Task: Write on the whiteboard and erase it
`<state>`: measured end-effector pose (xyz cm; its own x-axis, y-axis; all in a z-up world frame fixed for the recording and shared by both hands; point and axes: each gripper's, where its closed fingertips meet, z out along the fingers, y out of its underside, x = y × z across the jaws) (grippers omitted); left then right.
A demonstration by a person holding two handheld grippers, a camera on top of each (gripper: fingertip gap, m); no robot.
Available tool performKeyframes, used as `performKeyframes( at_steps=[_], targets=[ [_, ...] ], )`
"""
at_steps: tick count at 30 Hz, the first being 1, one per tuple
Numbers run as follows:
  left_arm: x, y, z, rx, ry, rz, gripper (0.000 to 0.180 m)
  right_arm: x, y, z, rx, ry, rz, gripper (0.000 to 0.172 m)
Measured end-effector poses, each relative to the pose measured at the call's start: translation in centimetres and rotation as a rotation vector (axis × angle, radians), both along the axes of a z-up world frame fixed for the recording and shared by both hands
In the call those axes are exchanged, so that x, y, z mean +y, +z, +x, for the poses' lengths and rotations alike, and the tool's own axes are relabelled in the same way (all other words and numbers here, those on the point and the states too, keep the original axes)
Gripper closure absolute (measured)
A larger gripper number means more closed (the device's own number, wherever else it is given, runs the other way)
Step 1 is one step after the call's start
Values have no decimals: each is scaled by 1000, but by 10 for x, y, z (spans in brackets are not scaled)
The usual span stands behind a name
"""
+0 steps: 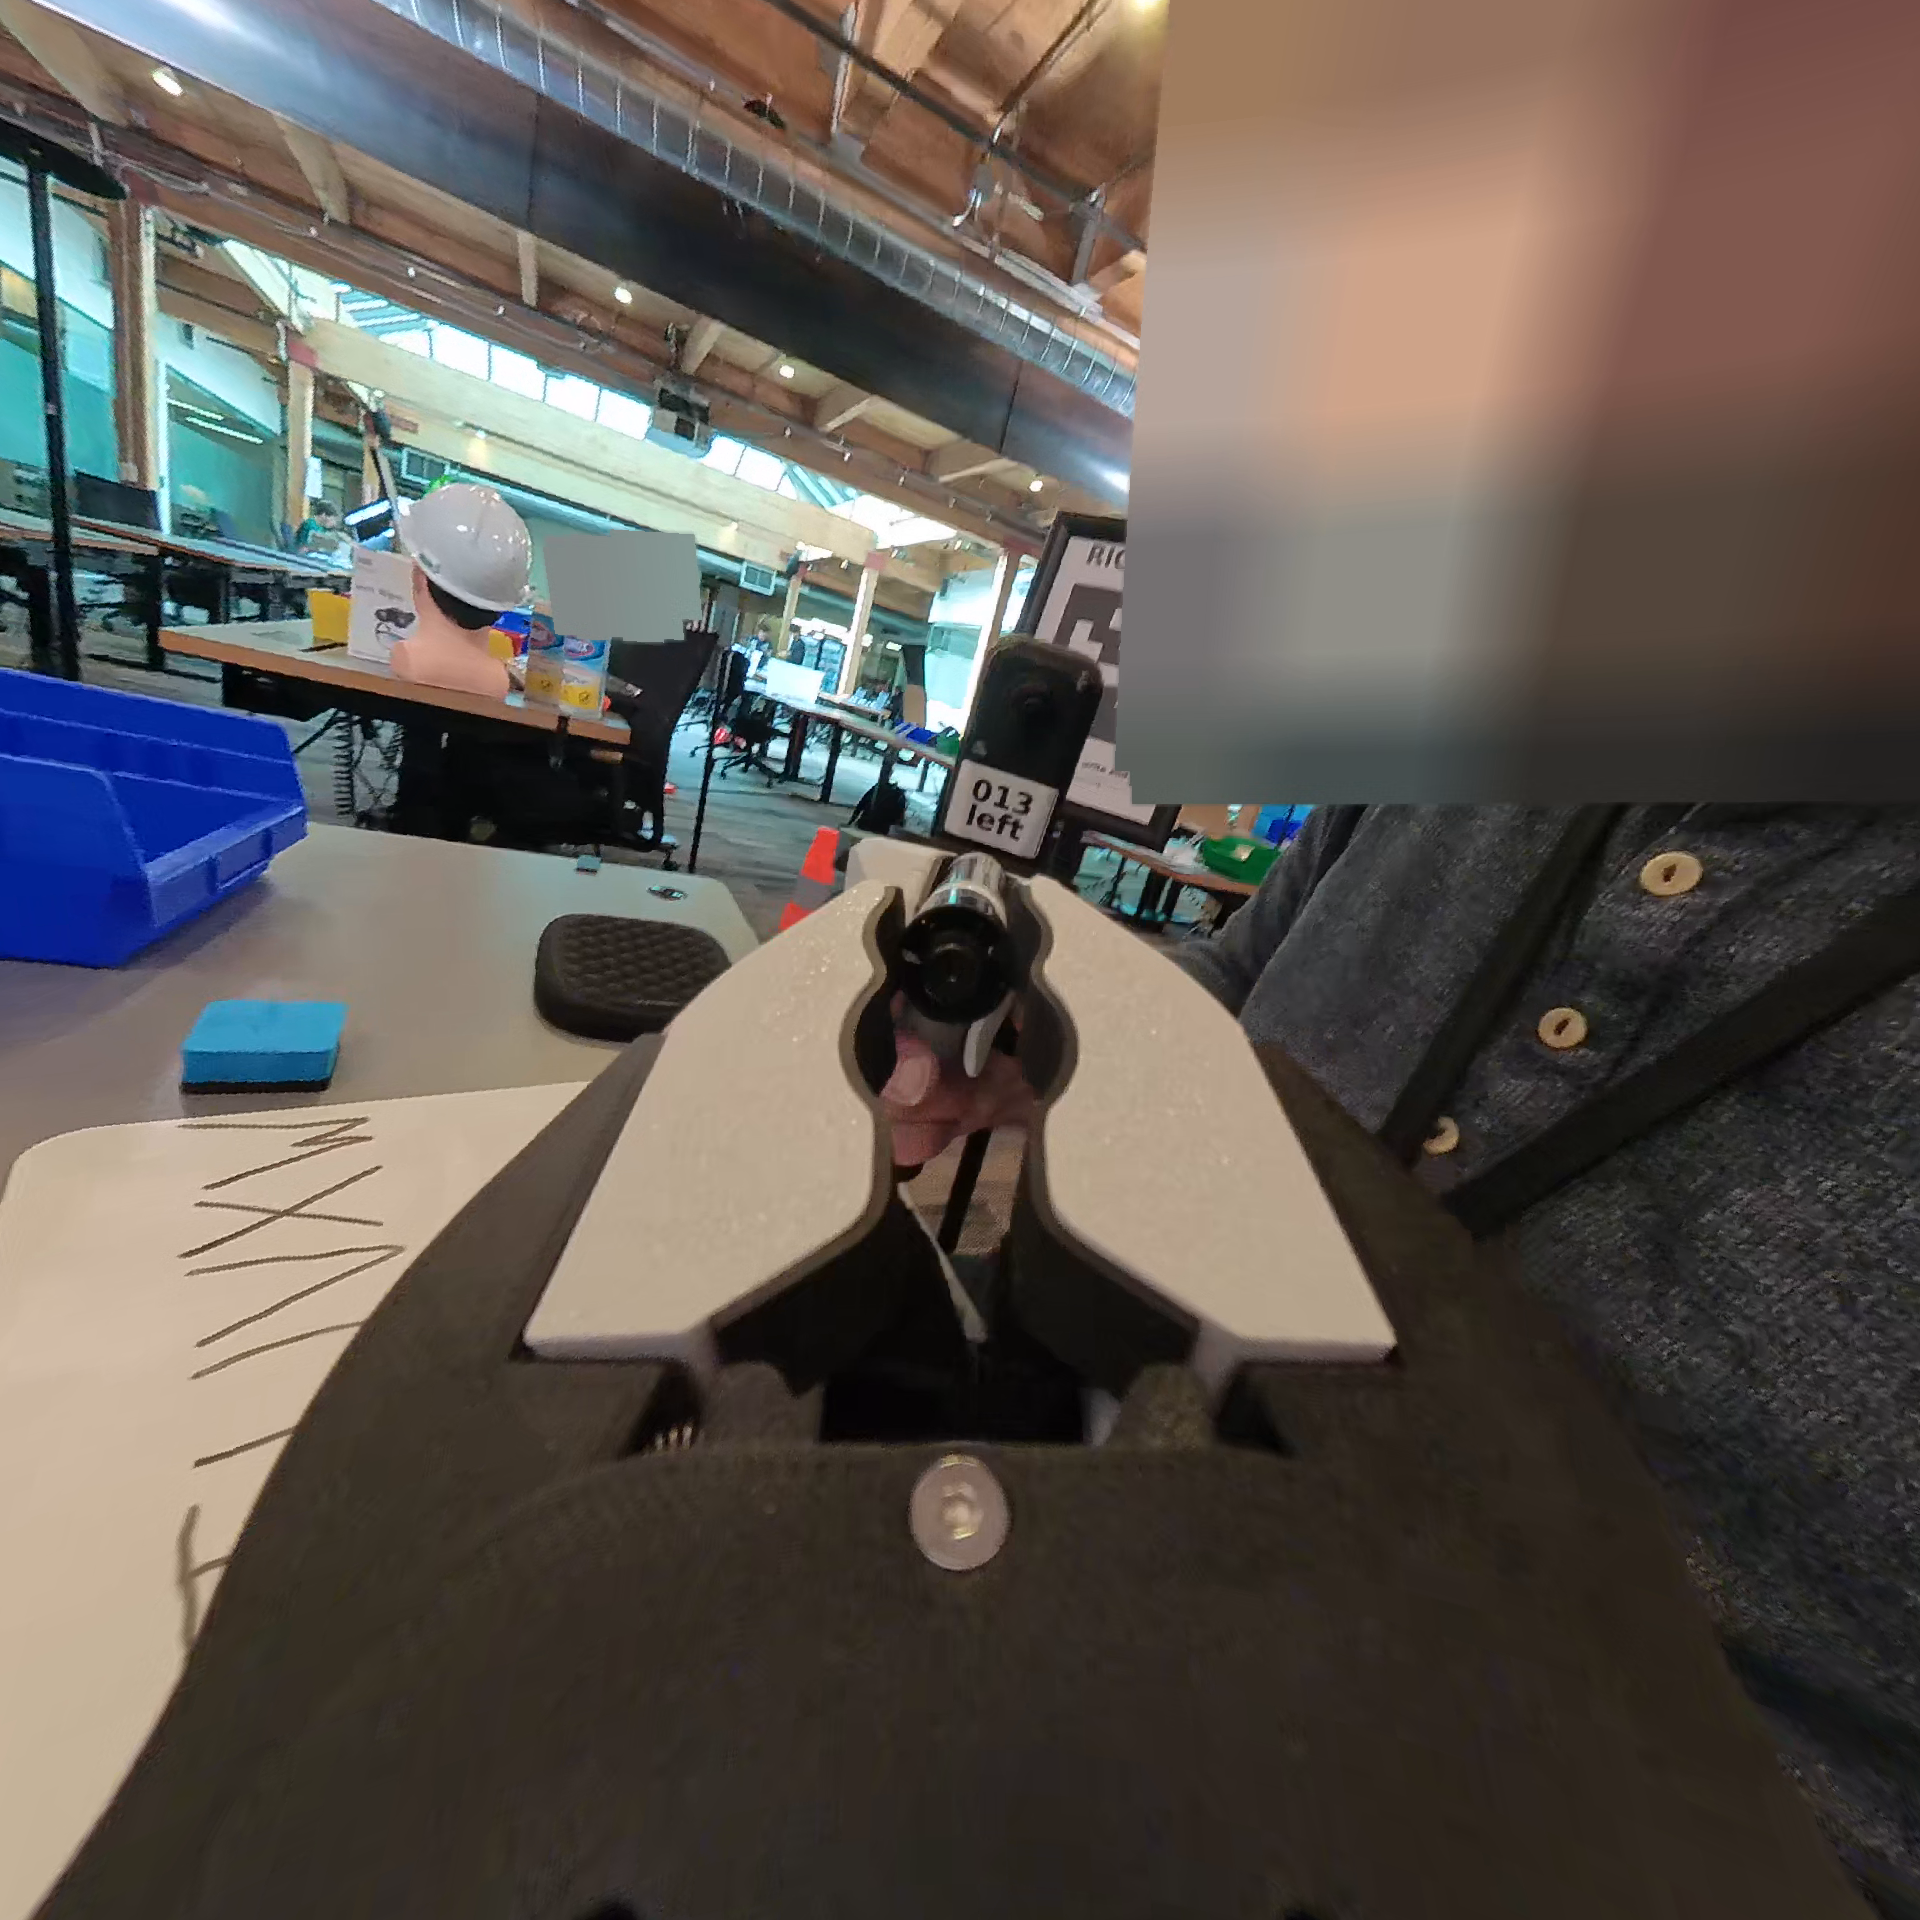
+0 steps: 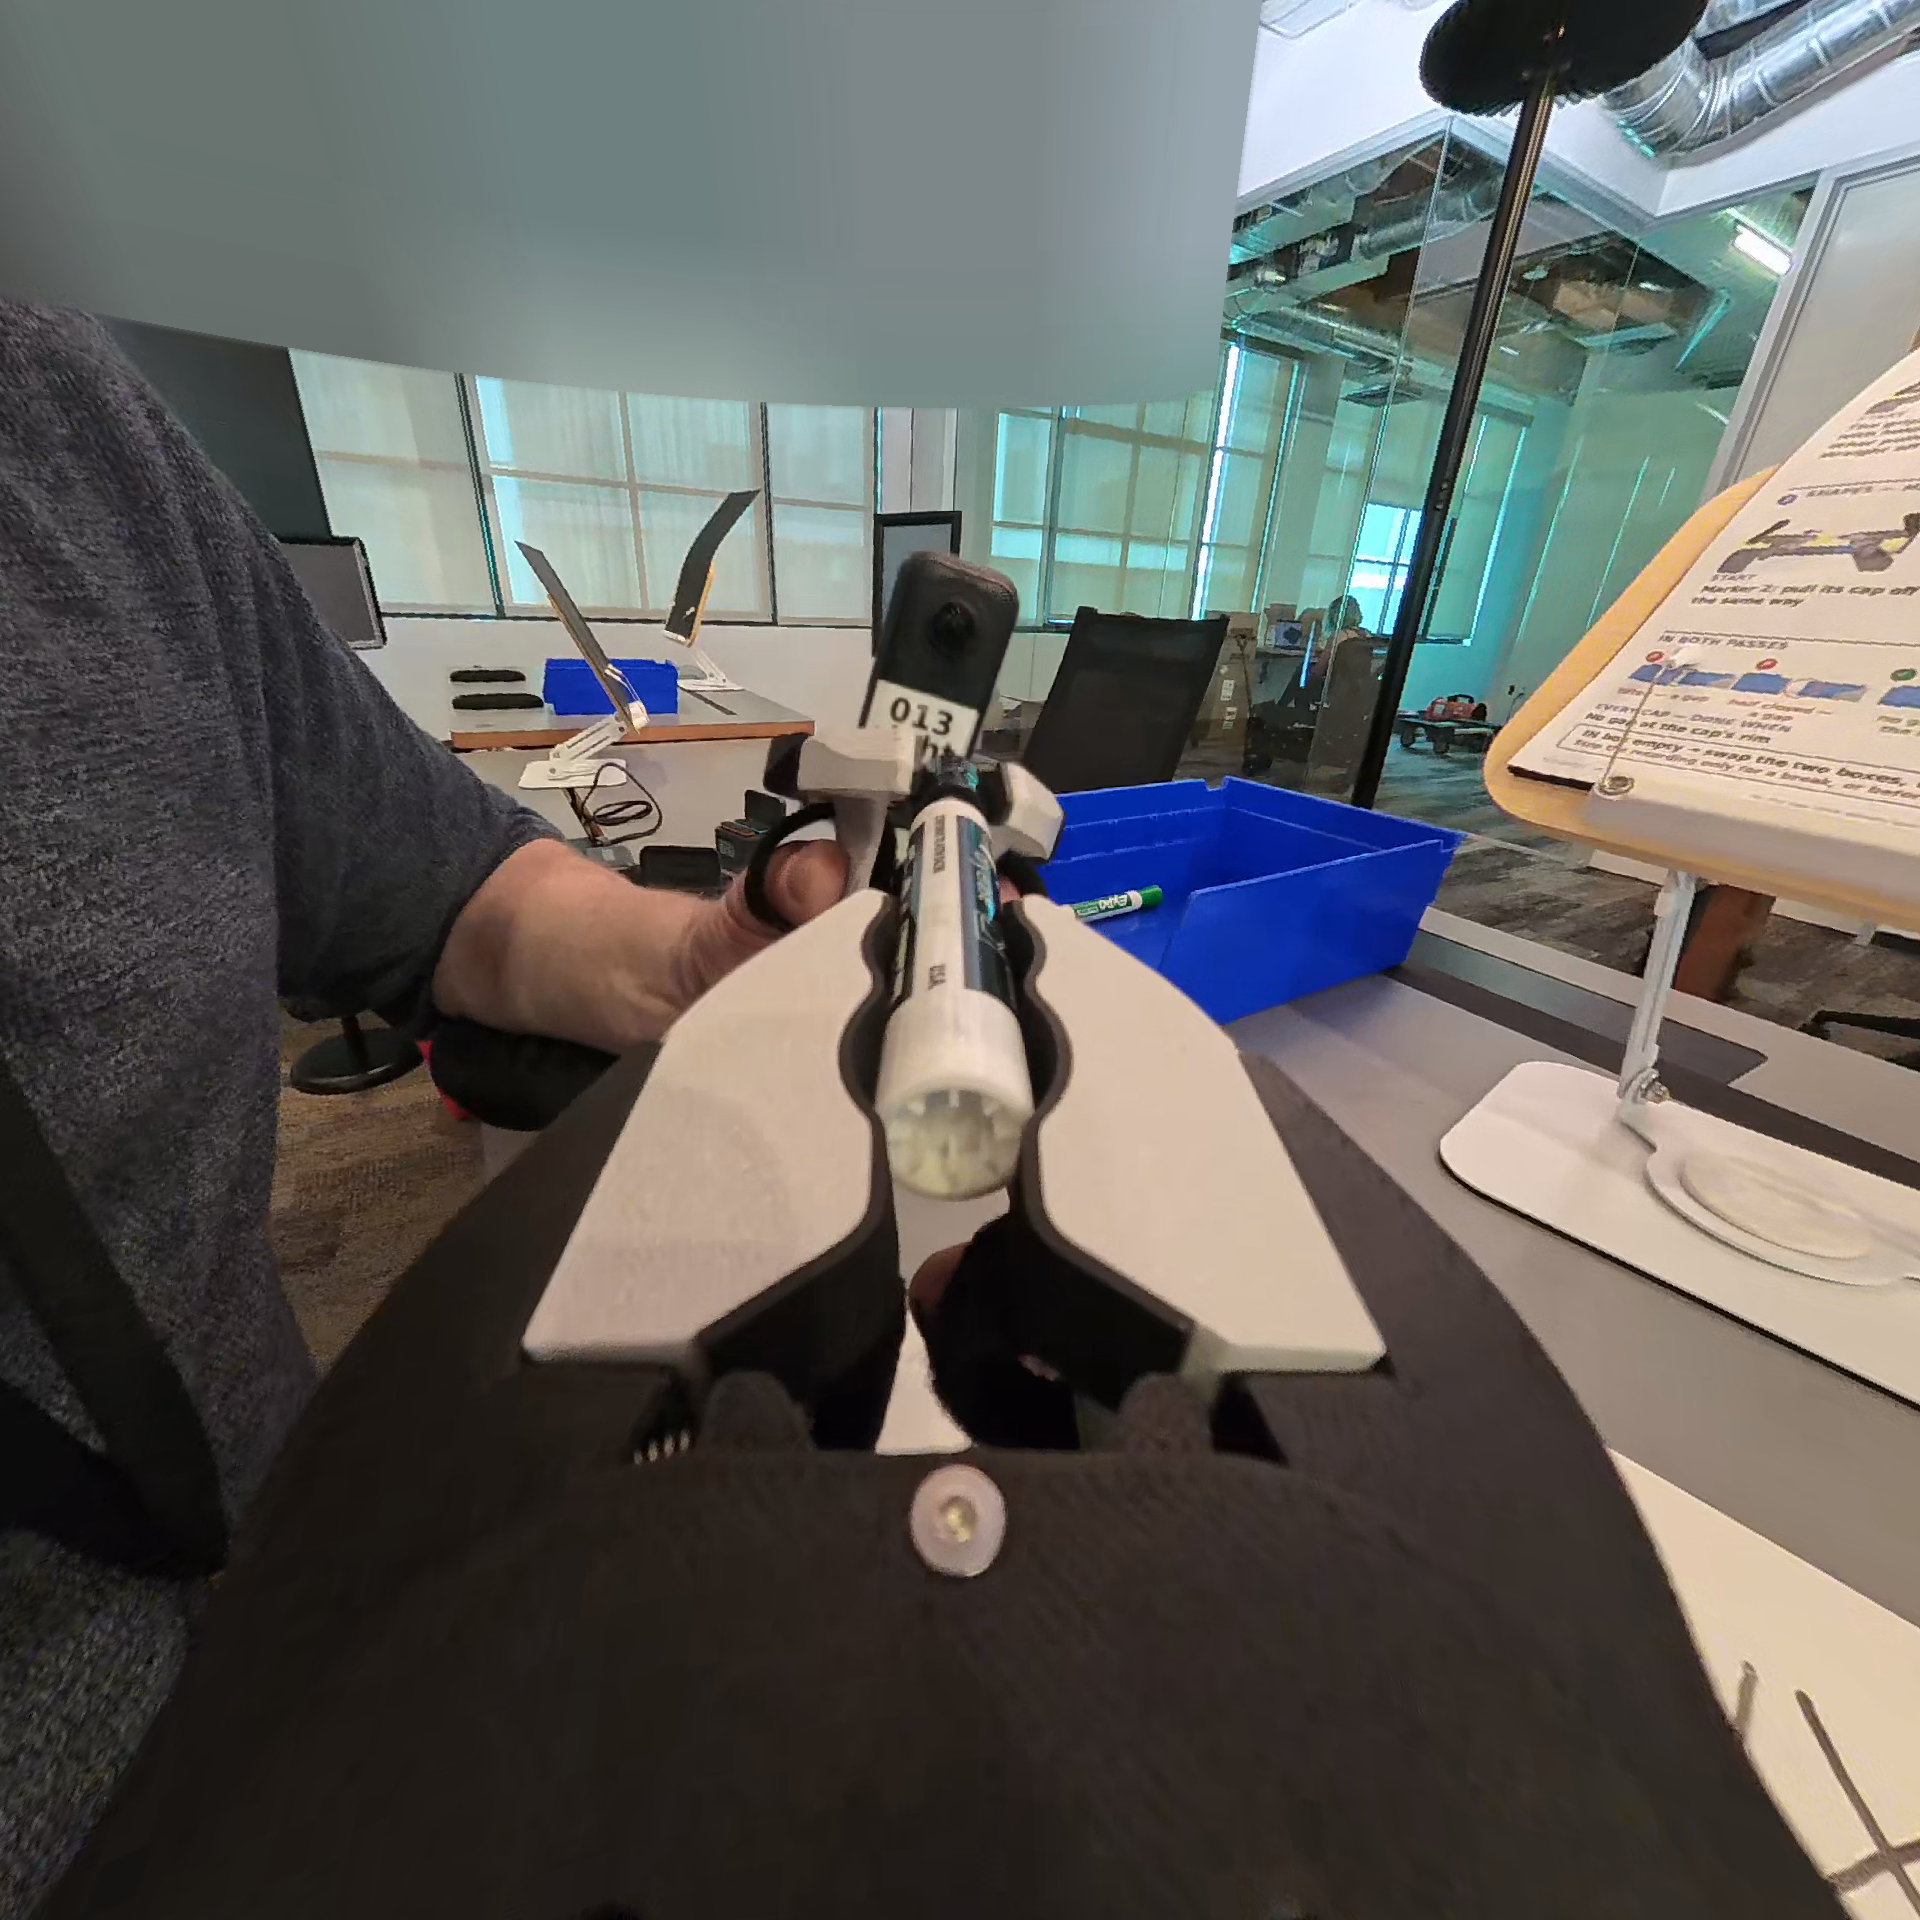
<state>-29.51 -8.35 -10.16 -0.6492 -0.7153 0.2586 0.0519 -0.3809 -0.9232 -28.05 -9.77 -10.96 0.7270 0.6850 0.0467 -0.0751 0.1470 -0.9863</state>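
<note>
While both grippers grip the one marker in the air near the board, the job reads as seating its cap, since black scribbles already cover the board. It could also be a pull-off. The left gripper has its jaws clamped on the black cap, which points end-on at its camera. The right gripper is clamped on the white barrel near its tail, and the marker runs straight from it to the other gripper.

To do this well, keep the two grippers on one line so the cap meets the barrel squarely. Push along the marker's axis, not across it, and hold both grips firm so the smooth barrel cannot slide through the pads. Stop only when no gap shows at the cap's rim; from here I cannot tell whether it is fully home.

The blue eraser lies on the table just past the board's far edge, untouched, with a black pad beside it. A blue bin stands well beyond the board and holds a green marker.
</note>
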Motion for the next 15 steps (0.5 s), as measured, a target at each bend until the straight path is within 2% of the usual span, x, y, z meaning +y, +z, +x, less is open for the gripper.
performKeyframes(
  at_steps=[6,11,15],
  targets=[
    [-2,-4,1,22,33,85,160,-1,-1,1,-31,20,-8,151],
    [-12,-9,1,39,6,158,161,-5,-2,-3,-70,78,-16,151],
    [-5,-13,4,53,32,195,160,1,-5,-1,-124,60,-22,151]
  ],
)
